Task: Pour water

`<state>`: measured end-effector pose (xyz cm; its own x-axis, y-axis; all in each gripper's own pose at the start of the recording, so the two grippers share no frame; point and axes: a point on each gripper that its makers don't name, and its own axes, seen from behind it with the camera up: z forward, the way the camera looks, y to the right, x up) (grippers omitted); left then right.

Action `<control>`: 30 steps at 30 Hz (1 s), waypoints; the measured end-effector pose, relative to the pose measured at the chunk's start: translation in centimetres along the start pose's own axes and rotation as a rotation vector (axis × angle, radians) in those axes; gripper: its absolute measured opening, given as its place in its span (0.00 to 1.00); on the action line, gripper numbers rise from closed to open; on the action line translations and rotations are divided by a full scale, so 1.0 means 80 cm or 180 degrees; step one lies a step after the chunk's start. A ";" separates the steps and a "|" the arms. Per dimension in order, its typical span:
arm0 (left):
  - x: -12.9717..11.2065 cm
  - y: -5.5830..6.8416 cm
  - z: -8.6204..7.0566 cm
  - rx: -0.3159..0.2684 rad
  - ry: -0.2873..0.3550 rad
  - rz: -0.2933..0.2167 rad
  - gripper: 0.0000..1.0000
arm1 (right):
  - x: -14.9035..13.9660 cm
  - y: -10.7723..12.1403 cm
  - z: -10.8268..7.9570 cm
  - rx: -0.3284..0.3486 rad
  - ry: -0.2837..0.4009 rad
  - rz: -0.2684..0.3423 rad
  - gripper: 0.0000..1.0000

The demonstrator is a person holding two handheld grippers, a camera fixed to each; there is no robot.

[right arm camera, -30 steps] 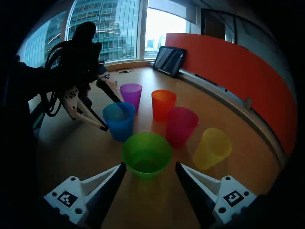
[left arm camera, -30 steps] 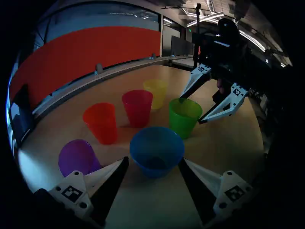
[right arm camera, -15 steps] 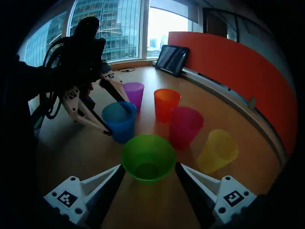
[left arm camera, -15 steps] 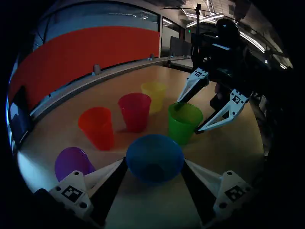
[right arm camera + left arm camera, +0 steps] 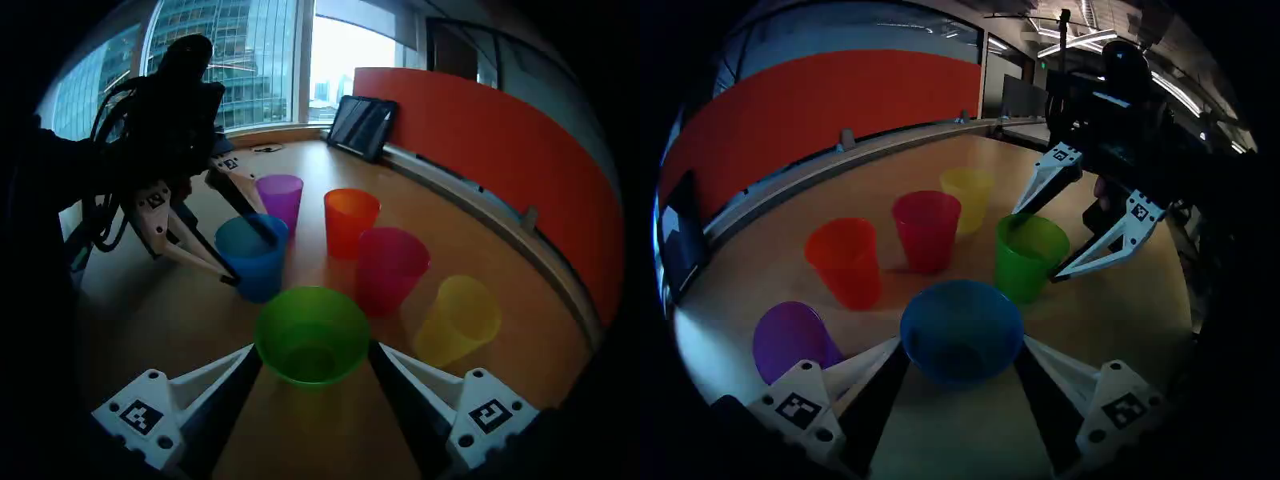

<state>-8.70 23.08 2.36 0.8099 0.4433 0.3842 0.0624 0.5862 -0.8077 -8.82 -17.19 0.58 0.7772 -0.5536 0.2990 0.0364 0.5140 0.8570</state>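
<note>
Six plastic cups stand clustered on the pale wooden table (image 5: 1120, 296). The left gripper (image 5: 960, 352) has its fingers spread wide, and the translucent blue plastic cup (image 5: 962, 332) sits upright right between them, rim level with the fingertips. Whether they actually touch the cup is too close to call. On the opposite side of the cluster, the right gripper (image 5: 314, 352) is set the same way. It is wide open, and the translucent green plastic cup (image 5: 312, 336) stands upright between its two fingers. Behind the blue cup stand the purple plastic cup (image 5: 788, 340), the orange plastic cup (image 5: 844, 260), the red plastic cup (image 5: 926, 230) and the yellow plastic cup (image 5: 966, 196), near one another but apart. An orange wall panel (image 5: 824, 104) runs along the table's far edge.
</note>
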 end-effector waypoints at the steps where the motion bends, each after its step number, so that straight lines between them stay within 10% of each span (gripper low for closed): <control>1: 0.001 0.000 -0.001 0.0001 0.0003 0.0002 0.85 | 0.000 0.000 0.001 0.0001 -0.0002 0.0000 1.00; 30: 0.018 0.009 -0.033 0.0072 0.0140 0.0079 0.85 | 0.009 -0.011 -0.009 -0.0068 0.0128 0.0099 0.91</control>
<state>-5.95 22.37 1.19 0.8359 0.4278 0.3439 0.0292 0.5909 -0.8062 -7.84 -17.61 -0.28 0.8028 -0.5106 0.3079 0.0249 0.5446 0.8383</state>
